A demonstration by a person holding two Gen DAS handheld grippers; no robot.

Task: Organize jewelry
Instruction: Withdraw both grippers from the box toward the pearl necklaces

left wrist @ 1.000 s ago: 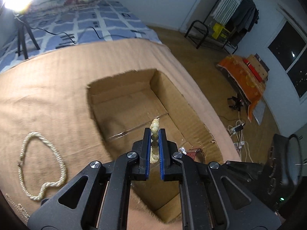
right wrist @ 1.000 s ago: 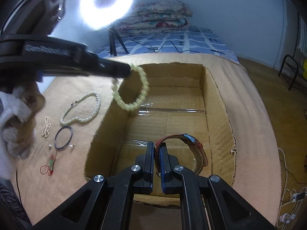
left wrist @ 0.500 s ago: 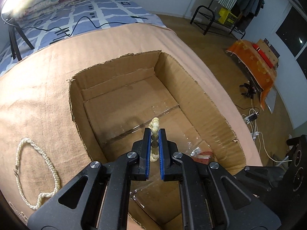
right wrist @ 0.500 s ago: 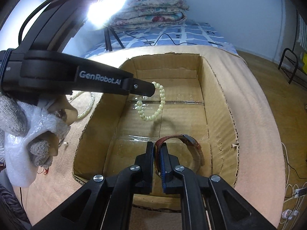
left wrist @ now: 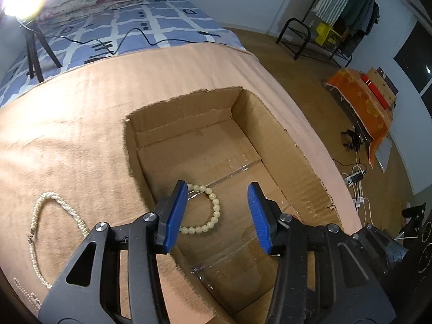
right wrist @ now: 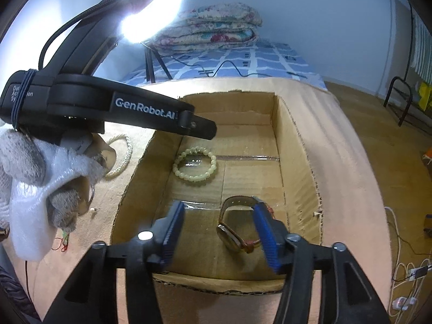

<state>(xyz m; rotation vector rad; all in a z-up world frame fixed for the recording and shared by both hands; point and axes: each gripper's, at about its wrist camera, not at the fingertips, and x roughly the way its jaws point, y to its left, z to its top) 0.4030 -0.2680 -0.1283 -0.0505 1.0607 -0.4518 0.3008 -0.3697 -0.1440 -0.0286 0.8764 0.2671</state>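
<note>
On the tan cloth (left wrist: pixel 81 140) at the far left lies a long twisted white pearl necklace (left wrist: pixel 36 216), looped and well apart from the open brown cardboard box (left wrist: pixel 305 167) sunk into the cloth. The left gripper (left wrist: pixel 217 213) hangs over the box with its blue-padded jaws spread wide and nothing between them; beneath it a round bracelet of pale green-yellow beads (right wrist: pixel 195 166) lies flat on the box floor, across a strip of clear tape. Further right, the right gripper (right wrist: pixel 218 239) is likewise spread apart and empty, and a wristwatch with a reddish-brown strap and gold case (right wrist: pixel 237 226) rests on its side on the box floor just before its right jaw. Behind the cloth is a blue-and-white checked bedcover (left wrist: pixel 140 24), folded floral quilts (right wrist: pixel 213 28) and a glaring ring light (right wrist: pixel 151 5); wooden floor (left wrist: pixel 318 86) stretches away on the right.
</note>
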